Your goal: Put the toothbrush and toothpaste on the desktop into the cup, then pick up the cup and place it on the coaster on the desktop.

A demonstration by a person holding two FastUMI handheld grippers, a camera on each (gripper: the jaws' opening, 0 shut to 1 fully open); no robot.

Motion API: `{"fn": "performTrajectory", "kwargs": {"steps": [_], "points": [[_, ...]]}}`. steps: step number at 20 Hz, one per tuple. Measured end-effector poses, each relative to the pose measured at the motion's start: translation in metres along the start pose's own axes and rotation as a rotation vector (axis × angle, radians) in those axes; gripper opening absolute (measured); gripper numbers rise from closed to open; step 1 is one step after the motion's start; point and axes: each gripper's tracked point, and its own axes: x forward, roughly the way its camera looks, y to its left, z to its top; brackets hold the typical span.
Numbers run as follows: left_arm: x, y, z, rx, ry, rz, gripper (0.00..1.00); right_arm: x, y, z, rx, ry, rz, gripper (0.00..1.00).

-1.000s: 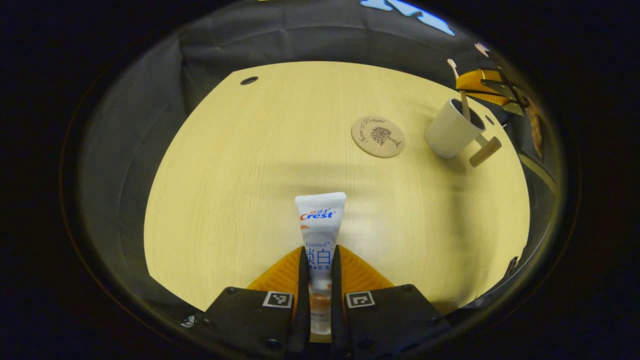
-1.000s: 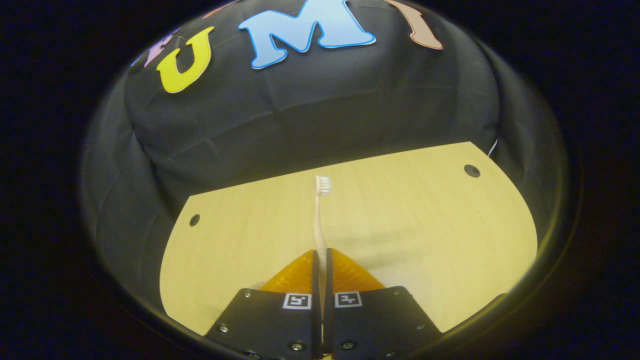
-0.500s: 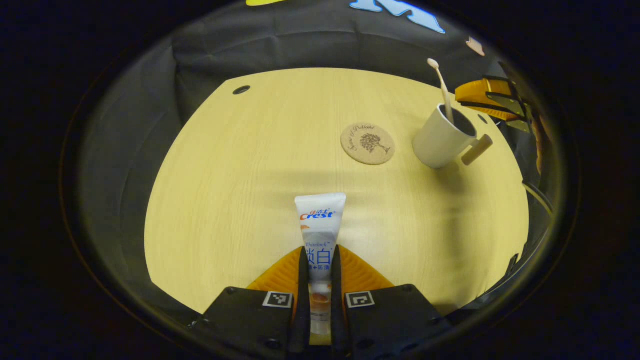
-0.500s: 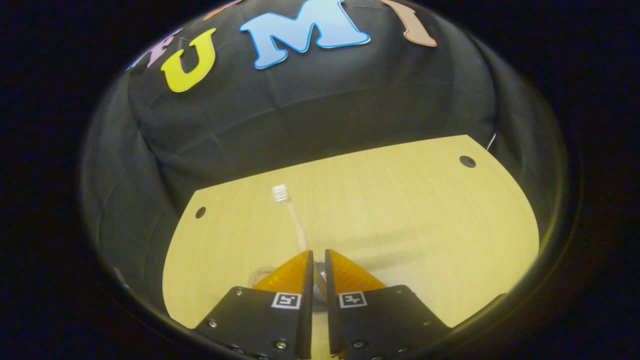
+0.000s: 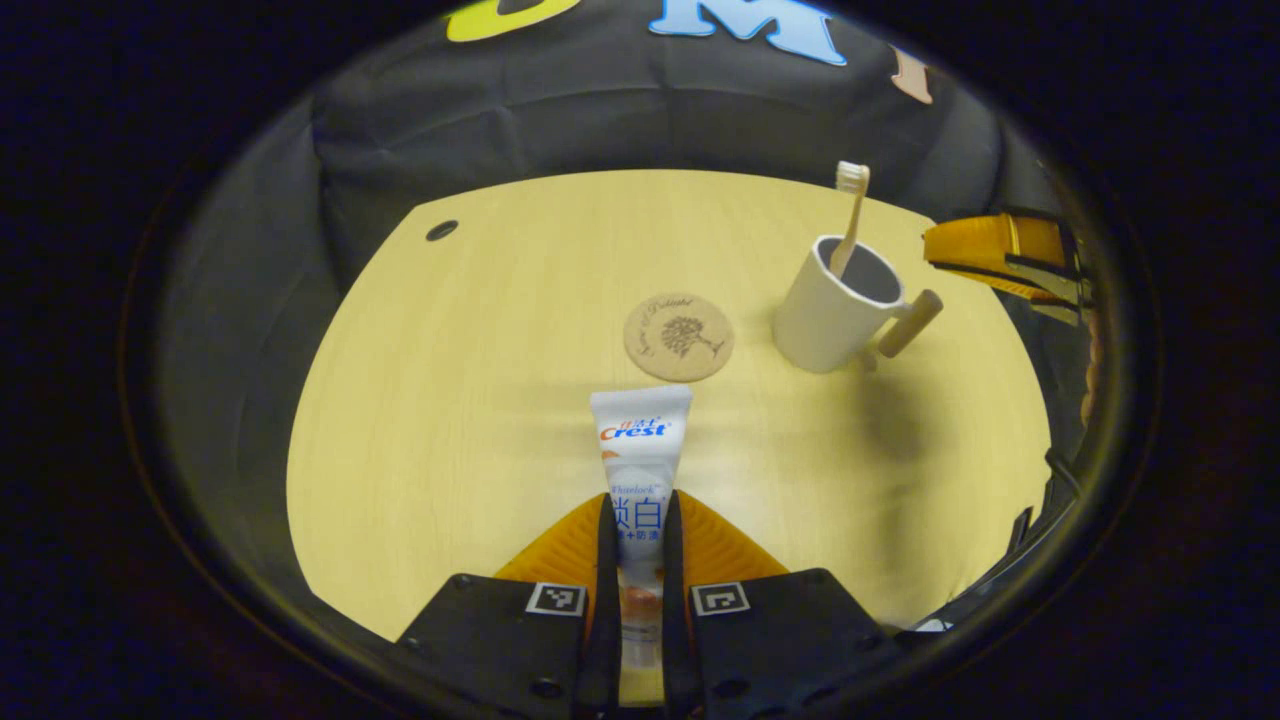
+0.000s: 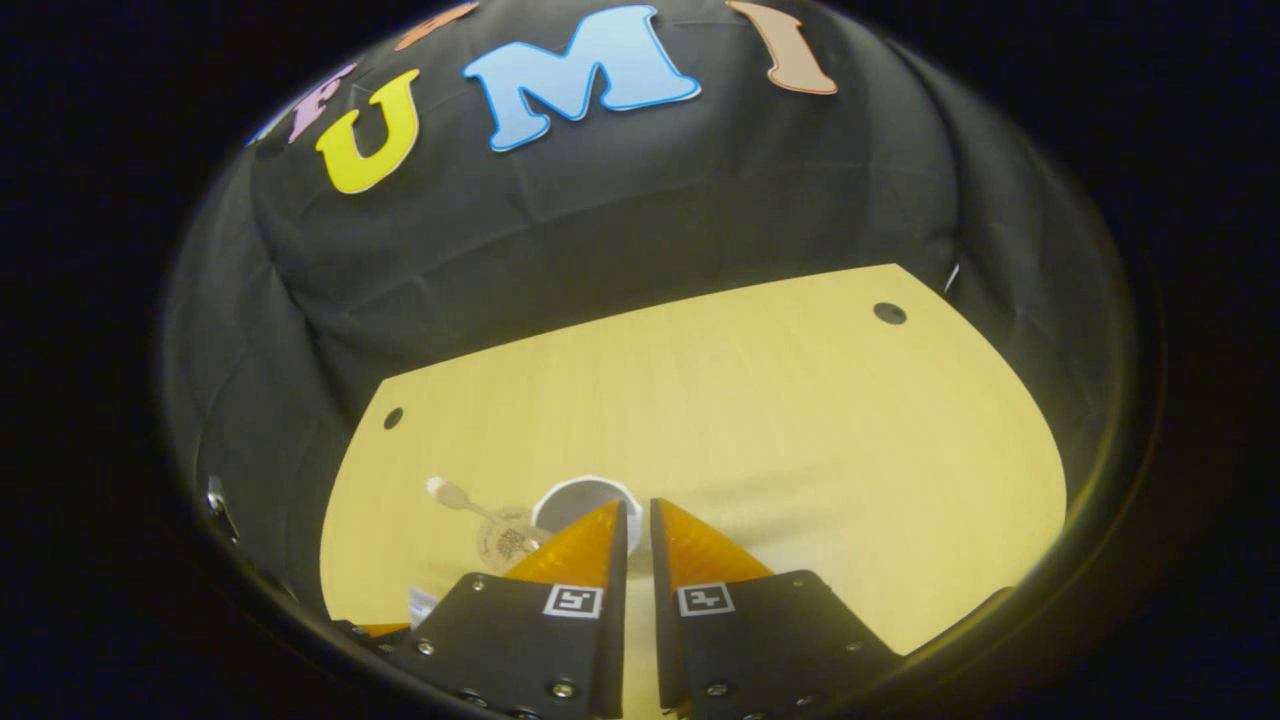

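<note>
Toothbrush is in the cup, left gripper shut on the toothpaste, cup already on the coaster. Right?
Not quite: in the left gripper view the cup stands on the desk beside the coaster, apart from it. The toothbrush is in the cup, and the left gripper is shut on the toothpaste.

Left gripper view: toothpaste (image 5: 640, 455) at 6 o'clock, over the table (image 5: 480, 400). Coaster (image 5: 679, 337) lies just beyond its tip, at 12. Cup (image 5: 835, 310) stands on the table at 2 o'clock, near the coaster, apart from it. Toothbrush (image 5: 849, 215) stands in the cup, head up.
</note>
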Motion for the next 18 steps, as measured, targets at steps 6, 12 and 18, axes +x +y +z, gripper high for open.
{"fn": "performTrajectory", "kwargs": {"steps": [6, 12, 18], "points": [[-0.023, -0.057, 0.03, 0.091, -0.046, -0.096, 0.25, -0.023, -0.061, -0.003, 0.084, -0.01, -0.077, 0.13], [-0.022, -0.121, 0.067, 0.171, -0.105, -0.171, 0.25, -0.045, -0.111, -0.014, 0.161, -0.016, -0.146, 0.13], [-0.007, -0.154, 0.122, 0.264, -0.198, -0.196, 0.24, -0.057, -0.149, -0.022, 0.215, -0.003, -0.207, 0.13]]}}
